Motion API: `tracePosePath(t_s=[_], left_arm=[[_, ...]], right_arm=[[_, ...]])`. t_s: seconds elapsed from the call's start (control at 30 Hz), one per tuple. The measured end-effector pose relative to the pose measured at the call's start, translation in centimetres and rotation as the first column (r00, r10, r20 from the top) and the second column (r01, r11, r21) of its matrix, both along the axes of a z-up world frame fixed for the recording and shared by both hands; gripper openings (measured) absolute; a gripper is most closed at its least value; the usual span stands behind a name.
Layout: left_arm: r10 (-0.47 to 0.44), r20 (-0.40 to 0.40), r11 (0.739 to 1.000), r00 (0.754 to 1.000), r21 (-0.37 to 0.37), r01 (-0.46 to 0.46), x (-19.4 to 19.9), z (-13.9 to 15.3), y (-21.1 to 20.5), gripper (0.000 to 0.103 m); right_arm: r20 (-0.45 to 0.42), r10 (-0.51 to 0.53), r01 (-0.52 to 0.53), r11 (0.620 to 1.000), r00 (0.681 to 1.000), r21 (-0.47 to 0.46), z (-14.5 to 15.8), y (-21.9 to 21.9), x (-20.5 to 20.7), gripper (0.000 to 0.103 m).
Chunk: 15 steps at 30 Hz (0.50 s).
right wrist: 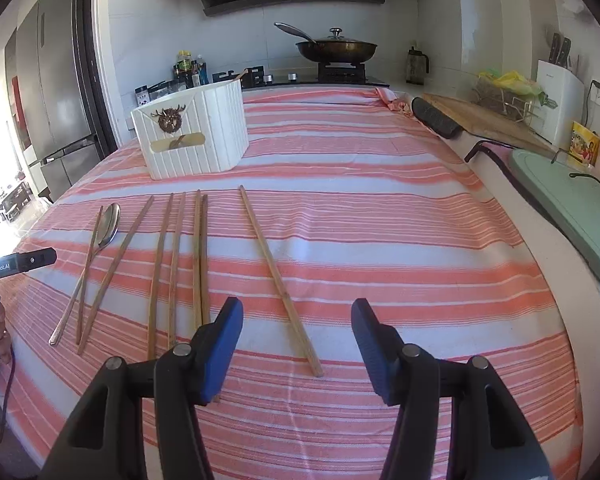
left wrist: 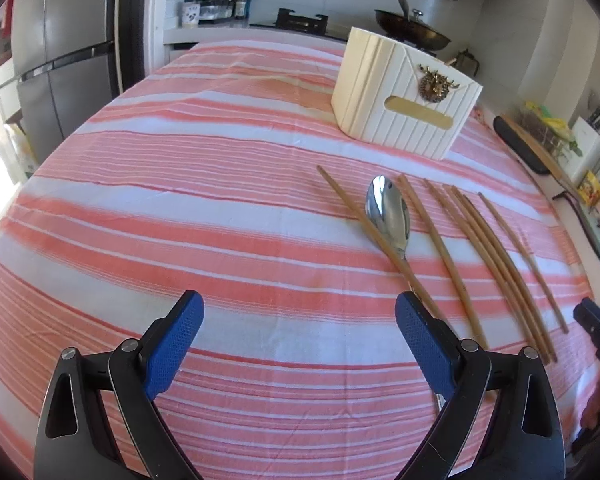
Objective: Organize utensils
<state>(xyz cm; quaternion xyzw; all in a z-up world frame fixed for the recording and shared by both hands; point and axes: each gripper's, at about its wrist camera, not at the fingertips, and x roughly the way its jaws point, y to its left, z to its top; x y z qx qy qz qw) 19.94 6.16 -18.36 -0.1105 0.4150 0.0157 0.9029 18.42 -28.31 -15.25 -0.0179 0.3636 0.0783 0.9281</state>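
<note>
Several wooden chopsticks [left wrist: 452, 248] and a steel spoon [left wrist: 388, 216] lie side by side on the pink-striped tablecloth [left wrist: 180, 200]. Behind them stands a white ribbed box [left wrist: 404, 92] with a brass ornament. My left gripper [left wrist: 299, 304] hovers wide open over bare cloth, left of the spoon's handle, with nothing between its fingers. In the right wrist view the right gripper [right wrist: 297, 312] is open above the near end of a lone chopstick [right wrist: 280, 280], not touching it. The other chopsticks [right wrist: 180, 264], the spoon [right wrist: 108, 224] and the box [right wrist: 192, 132] lie to its left.
A wooden cutting board [right wrist: 480, 120] and a pale green tray [right wrist: 572, 200] sit past the table's right edge. A lidded pan [right wrist: 336, 50] is on the stove behind, a fridge [right wrist: 56, 92] at the left. The left gripper's body [right wrist: 20, 264] shows at the left edge.
</note>
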Motion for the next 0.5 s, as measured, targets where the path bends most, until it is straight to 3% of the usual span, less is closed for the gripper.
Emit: tracePosePath(t_s=[0.27,0.5], left_arm=[[0.015,-0.041,1.0,0.999,0.015,-0.015,0.1,-1.0,0.1,0.101],[-0.015,-0.111,0.986,0.994,0.163,0.034,0.9,-1.6,-2.0,0.103]], right_arm=[[-0.033,0.027,-0.027,1.0,0.999,-0.012,-1.2,0.8,0.2,0.058],[-0.081,0.051,-0.053,0.998,0.995,-0.022,-2.2,1.5,0.5,0.058]])
